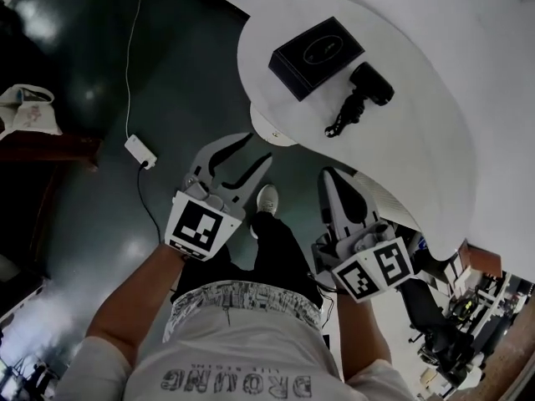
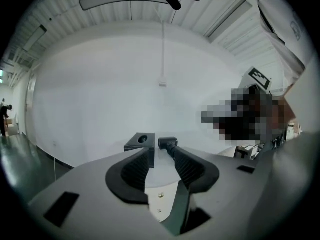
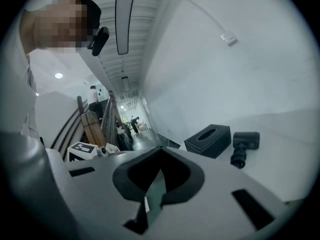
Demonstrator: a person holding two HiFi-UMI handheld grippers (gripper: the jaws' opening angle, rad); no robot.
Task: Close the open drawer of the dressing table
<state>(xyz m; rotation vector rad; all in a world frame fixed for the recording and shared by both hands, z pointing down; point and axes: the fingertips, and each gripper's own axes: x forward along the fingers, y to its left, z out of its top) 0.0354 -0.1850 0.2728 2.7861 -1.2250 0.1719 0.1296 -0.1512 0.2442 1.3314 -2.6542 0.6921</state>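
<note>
A: Where's the dressing table (image 1: 418, 140)?
B: Just ahead of us: white, rounded top, drawer out of view.
A: The 2 tools?
B: Left gripper (image 1: 257, 149) jaws apart, empty; right gripper (image 1: 328, 175) jaws together, empty.

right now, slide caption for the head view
Left hand-held gripper open, right hand-held gripper shut, near white tabletop with black box and hair dryer

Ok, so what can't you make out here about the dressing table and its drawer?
- The drawer: in no view. In the head view the curved white tabletop covers whatever lies under its edge, so open or shut cannot be told.
- Marking on the black rectangular box: too small, head view.
- Cable end of the black hair dryer: only a dark tangle, head view.
</note>
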